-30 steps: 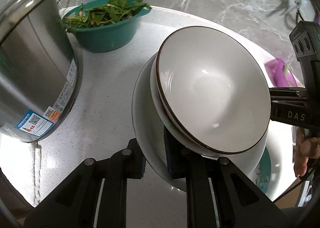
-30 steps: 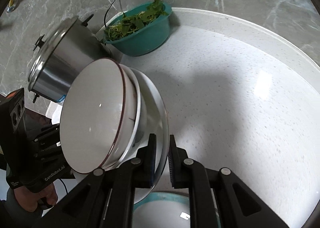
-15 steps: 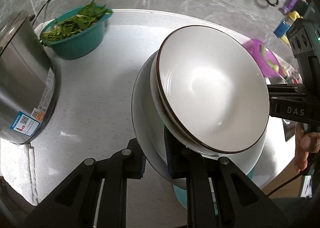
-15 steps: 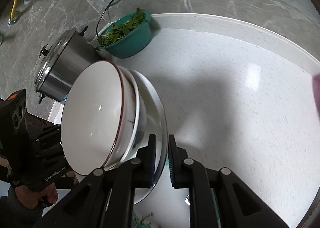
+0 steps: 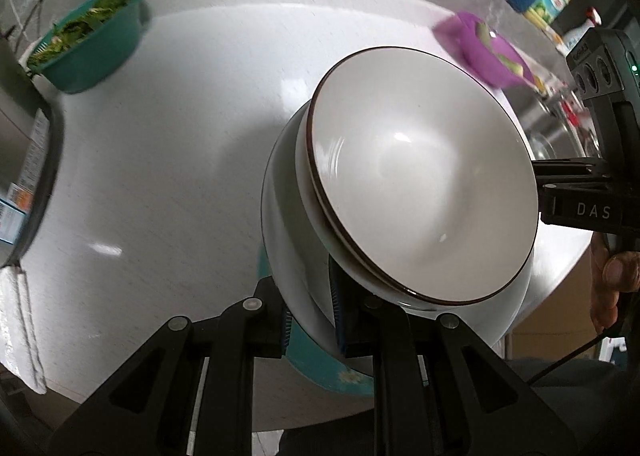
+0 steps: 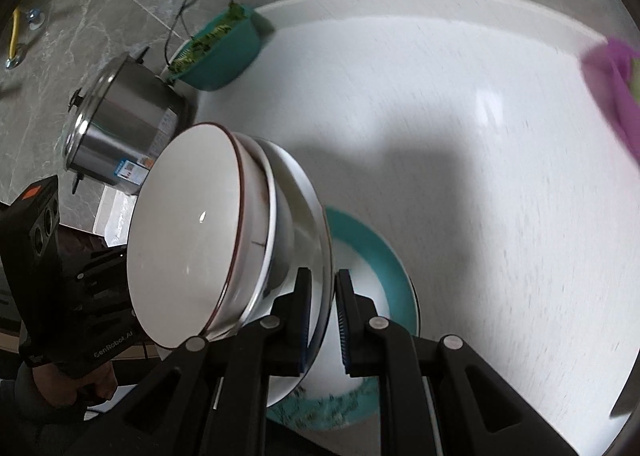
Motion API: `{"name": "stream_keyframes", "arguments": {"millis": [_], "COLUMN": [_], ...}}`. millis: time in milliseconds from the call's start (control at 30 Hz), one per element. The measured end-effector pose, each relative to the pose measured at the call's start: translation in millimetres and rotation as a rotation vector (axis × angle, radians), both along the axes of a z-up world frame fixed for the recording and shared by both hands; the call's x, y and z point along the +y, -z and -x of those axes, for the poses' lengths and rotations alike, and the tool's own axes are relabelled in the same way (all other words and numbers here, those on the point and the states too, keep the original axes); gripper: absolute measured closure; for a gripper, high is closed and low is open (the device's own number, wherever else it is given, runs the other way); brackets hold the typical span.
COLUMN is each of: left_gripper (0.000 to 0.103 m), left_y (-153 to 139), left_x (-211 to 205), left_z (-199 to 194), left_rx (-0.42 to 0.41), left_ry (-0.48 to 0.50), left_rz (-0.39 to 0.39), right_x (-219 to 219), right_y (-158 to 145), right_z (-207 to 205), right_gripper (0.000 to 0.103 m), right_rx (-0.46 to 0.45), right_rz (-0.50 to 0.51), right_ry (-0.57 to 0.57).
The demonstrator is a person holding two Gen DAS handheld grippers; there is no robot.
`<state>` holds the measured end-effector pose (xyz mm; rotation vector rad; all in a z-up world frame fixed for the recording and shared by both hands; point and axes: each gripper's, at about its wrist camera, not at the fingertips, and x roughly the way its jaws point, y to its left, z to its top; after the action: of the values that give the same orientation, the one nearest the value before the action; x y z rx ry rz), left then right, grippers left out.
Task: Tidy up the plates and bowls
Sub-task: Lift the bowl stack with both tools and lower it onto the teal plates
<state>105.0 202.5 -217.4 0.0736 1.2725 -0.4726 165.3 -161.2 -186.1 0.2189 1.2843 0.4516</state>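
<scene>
Left tool (image 5: 310, 322): clamped on the near rim of a large white ceramic plate (image 5: 288, 256), at six o'clock in its own view.
Right tool (image 6: 322, 320): clamped on the same plate's opposite rim.
Stack: two nested white bowls with brown rims (image 5: 420, 196) ride on the plate, held above the desk.
Desk: round white speckled desk (image 5: 180, 156); a teal-rimmed plate (image 6: 384, 256) lies directly below the stack.
Surroundings: teal plastic bowl of leafy greens (image 5: 94, 52) at ten o'clock, steel cooker pot (image 6: 120, 136) beside it, purple bowl (image 5: 484, 52) at two o'clock.
</scene>
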Motion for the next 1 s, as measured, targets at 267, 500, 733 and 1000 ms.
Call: {"name": "stream_keyframes", "arguments": {"millis": [267, 500, 733, 1000], "left_gripper": [0.088, 0.089, 0.089, 0.089], "left_y": [26, 45, 56, 58], "left_x": [-12, -8, -3, -2], "left_z": [15, 12, 9, 7], "left_rx": [0.039, 0.056, 0.061, 0.048], "left_ry": [0.034, 0.037, 0.037, 0.048], "left_rz": [-0.005, -0.014, -0.021, -0.024], "right_x": [-15, -17, -13, -10], "right_y": [26, 40, 48, 52], "right_z": [17, 22, 24, 27], "right_gripper": [0.088, 0.088, 0.088, 0.088], "right_rx": [0.053, 0.070, 0.077, 0.061], "right_rz": [-0.021, -0.029, -0.024, -0.014], "right_ry": [0.043, 0.054, 0.049, 0.053]}}
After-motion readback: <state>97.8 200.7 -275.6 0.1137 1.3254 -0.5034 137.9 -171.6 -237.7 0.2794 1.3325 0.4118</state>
